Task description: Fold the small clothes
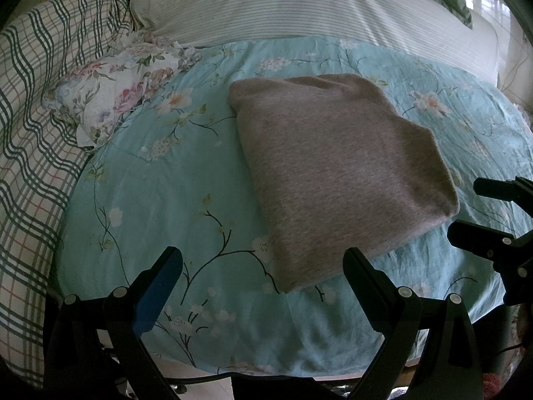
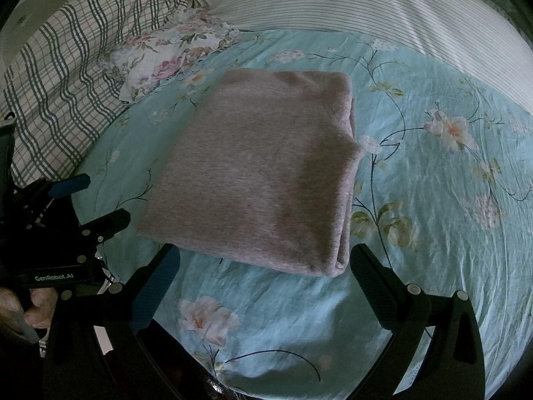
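Note:
A grey-brown knit garment (image 1: pixel 336 173) lies folded into a thick rectangle on the turquoise floral sheet (image 1: pixel 160 206); it also shows in the right wrist view (image 2: pixel 263 170). My left gripper (image 1: pixel 263 260) is open and empty, hovering just short of the garment's near edge. My right gripper (image 2: pixel 263 256) is open and empty at the garment's near edge. Each gripper shows in the other's view: the right one (image 1: pixel 466 206) beside the garment's right corner, the left one (image 2: pixel 103 196) beside its left corner. Neither touches the cloth.
A floral-print cloth (image 1: pixel 116 90) lies crumpled at the far left of the sheet. A plaid quilt (image 1: pixel 40 126) runs along the left side. A striped pillow (image 1: pixel 283 3) lies at the back. The bed's front edge (image 1: pixel 233 371) is close below the grippers.

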`<state>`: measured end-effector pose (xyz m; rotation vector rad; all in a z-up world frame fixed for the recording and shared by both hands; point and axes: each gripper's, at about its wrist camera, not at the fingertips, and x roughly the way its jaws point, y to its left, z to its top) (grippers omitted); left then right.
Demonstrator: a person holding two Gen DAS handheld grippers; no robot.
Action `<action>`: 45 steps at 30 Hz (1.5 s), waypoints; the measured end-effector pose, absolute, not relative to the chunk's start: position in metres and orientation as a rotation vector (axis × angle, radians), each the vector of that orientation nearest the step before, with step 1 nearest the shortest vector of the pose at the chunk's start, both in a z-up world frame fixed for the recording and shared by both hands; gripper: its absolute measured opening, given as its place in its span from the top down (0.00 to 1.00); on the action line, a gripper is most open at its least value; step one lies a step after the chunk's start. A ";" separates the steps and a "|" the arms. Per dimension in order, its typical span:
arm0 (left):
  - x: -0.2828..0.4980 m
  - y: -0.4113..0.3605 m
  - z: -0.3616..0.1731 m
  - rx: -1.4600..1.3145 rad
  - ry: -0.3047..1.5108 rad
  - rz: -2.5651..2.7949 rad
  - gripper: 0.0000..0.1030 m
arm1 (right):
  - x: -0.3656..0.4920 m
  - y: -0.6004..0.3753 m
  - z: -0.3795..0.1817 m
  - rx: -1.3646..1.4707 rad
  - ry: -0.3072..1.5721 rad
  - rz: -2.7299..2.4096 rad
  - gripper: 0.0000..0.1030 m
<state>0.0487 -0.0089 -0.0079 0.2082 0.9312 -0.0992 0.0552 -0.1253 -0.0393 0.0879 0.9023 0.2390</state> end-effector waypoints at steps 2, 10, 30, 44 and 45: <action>0.049 -0.009 -0.008 0.209 0.932 -0.099 0.05 | 0.055 -0.126 -0.039 0.088 0.902 0.240 0.01; 0.048 -0.009 -0.008 0.208 0.931 -0.099 0.05 | 0.054 -0.126 -0.040 0.090 0.902 0.237 0.01; 0.049 -0.016 -0.002 0.214 0.928 -0.105 0.05 | 0.053 -0.121 -0.037 0.094 0.898 0.234 0.01; 0.073 -0.017 -0.004 0.195 0.924 -0.124 0.05 | 0.086 -0.144 -0.033 0.117 0.881 0.219 0.01; 0.076 -0.018 -0.004 0.195 0.923 -0.122 0.05 | 0.088 -0.146 -0.033 0.118 0.881 0.217 0.01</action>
